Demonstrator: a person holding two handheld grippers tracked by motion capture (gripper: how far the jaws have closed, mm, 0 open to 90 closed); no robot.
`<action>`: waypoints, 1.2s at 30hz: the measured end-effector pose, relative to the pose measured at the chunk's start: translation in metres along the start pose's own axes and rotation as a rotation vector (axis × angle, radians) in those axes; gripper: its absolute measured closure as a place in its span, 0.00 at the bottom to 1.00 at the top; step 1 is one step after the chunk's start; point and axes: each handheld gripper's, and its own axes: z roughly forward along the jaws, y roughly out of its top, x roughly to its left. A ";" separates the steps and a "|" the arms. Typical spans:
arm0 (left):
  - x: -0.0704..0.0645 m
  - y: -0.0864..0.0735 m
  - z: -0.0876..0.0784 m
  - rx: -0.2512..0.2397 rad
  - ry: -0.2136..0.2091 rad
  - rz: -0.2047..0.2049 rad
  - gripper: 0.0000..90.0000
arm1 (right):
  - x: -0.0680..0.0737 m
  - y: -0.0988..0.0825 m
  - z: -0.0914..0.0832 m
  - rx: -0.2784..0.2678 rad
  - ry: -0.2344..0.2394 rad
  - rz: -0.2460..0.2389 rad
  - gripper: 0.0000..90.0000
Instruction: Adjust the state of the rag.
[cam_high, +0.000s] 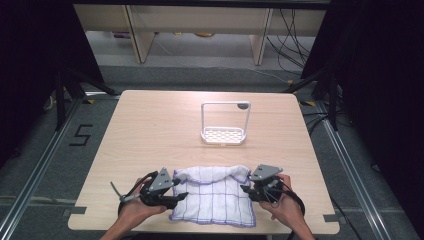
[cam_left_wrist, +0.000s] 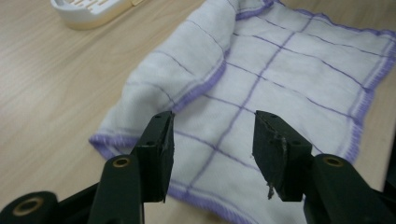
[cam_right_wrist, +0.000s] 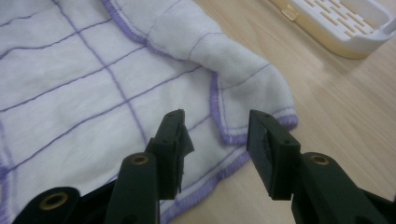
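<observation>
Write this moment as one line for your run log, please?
left gripper: open, over cloth's left edge | right gripper: open, over its right edge | checked cloth: far edge folded over | white rack: beyond, untouched

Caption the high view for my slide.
Two hand-held tongs, left and right, flank a white purple-checked cloth before a white rack.

Before you, the table (cam_high: 150, 130) shows a pale, matt wood-grain top. The cloth (cam_high: 215, 197) is soft woven white fabric with purple stitched lines and hem. The rack (cam_high: 225, 135) looks like smooth white plastic. Your gripper jaws are matt black with rough, worn pads (cam_left_wrist: 268, 149).
</observation>
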 end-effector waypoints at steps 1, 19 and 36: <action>0.003 0.003 0.006 0.007 0.011 0.009 0.54 | -0.001 0.002 0.004 0.008 0.004 0.003 0.65; 0.034 0.036 0.036 0.033 0.031 0.103 0.95 | -0.031 0.028 0.013 -0.030 0.037 0.022 0.98; 0.112 0.046 0.080 0.064 0.096 -0.116 0.86 | -0.103 0.041 0.081 0.032 -0.065 0.230 0.96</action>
